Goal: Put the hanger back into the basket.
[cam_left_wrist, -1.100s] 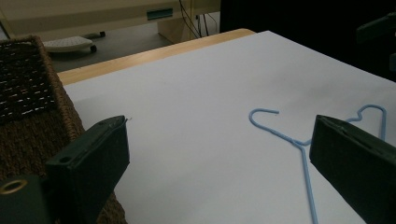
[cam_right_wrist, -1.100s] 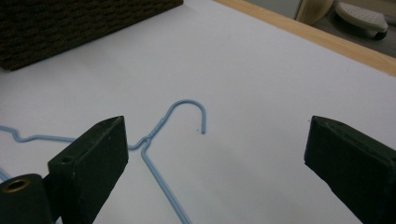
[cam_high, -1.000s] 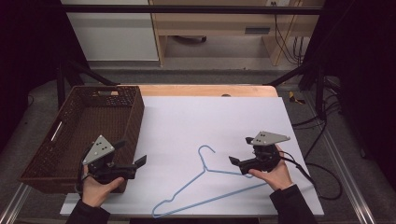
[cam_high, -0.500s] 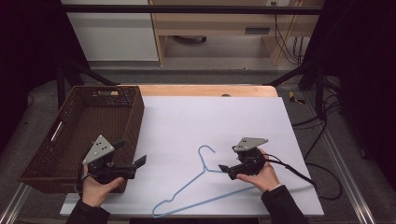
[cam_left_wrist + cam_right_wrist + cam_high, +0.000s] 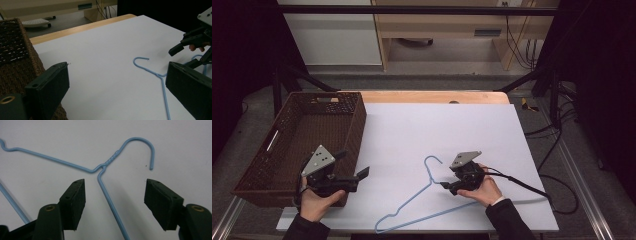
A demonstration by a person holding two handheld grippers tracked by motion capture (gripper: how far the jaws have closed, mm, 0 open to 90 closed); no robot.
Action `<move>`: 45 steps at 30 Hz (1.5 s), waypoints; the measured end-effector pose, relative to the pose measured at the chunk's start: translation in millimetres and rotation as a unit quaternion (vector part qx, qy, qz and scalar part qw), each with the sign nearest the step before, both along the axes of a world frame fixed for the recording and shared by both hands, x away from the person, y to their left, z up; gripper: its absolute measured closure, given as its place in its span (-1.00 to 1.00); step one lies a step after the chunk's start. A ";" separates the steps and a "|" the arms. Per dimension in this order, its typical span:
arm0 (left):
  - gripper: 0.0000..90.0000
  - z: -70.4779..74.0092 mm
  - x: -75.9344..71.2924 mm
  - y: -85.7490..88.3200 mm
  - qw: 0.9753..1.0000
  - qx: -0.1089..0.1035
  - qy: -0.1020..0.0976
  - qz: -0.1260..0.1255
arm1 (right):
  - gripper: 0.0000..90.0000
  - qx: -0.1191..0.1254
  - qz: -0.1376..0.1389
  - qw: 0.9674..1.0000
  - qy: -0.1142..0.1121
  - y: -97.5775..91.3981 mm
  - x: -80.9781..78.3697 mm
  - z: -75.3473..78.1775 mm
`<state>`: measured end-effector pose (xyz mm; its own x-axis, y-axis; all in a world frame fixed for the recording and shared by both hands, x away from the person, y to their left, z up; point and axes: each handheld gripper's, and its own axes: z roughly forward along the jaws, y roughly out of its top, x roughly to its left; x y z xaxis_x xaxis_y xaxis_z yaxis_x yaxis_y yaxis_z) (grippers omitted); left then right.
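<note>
Right gripper (image 5: 113, 207) jaws wide, straddling the blue hanger (image 5: 105, 167) just below its neck, not yet closed; left gripper (image 5: 117, 90) jaws wide too, holding nothing. Hanger flat near the worktop's (image 5: 437, 125) near edge; wicker basket (image 5: 354, 125) at the left edge; apparently no grasp made yet, lift and placement all left.

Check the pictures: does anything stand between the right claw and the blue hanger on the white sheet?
Nothing visible does. The right claw is open with the hanger's wire arm running between its jaws over bare white sheet.
</note>
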<state>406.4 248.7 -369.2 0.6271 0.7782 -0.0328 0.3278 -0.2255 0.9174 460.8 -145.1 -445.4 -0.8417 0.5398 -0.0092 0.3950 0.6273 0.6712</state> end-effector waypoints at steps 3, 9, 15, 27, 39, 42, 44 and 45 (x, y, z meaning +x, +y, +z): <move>-0.90 -0.2 0.0 -0.4 1.000 0.000 0.000 -0.001 | -0.16 -0.006 0.004 1.000 0.012 2.2 1.2 -2.9; -0.89 -0.8 0.2 -1.2 1.000 0.002 0.002 -0.002 | -0.01 -0.021 0.017 0.999 0.020 3.1 1.6 -7.2; -0.89 -1.3 0.3 -2.3 1.000 0.003 0.002 -0.004 | 0.18 -0.042 0.026 0.998 0.030 3.4 1.9 -9.9; -0.89 -2.6 0.9 -4.2 1.000 0.006 0.005 -0.006 | 0.54 -0.072 0.042 0.996 0.033 4.8 4.4 -16.4; -0.89 -3.4 1.1 -6.0 1.000 0.010 0.006 -0.009 | 0.79 -0.080 0.065 0.994 0.047 2.5 12.2 -15.5; -0.89 -3.7 1.2 -6.7 1.000 0.012 0.007 -0.010 | 0.80 -0.081 0.070 0.993 0.046 2.2 13.6 -15.6; -0.89 -3.9 1.3 -7.4 1.000 0.013 0.008 -0.011 | 0.80 -0.082 0.071 0.993 0.048 2.2 13.7 -15.5; -0.89 -4.2 1.2 -8.2 1.000 0.012 0.009 -0.011 | 0.81 -0.082 0.073 0.993 0.048 2.1 14.1 -15.5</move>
<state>407.7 240.5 -373.4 0.6437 0.7648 -0.0259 0.3386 -0.2542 0.9059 474.9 -143.0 -460.9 -0.9118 0.4106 -0.0029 0.3498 0.7804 0.5183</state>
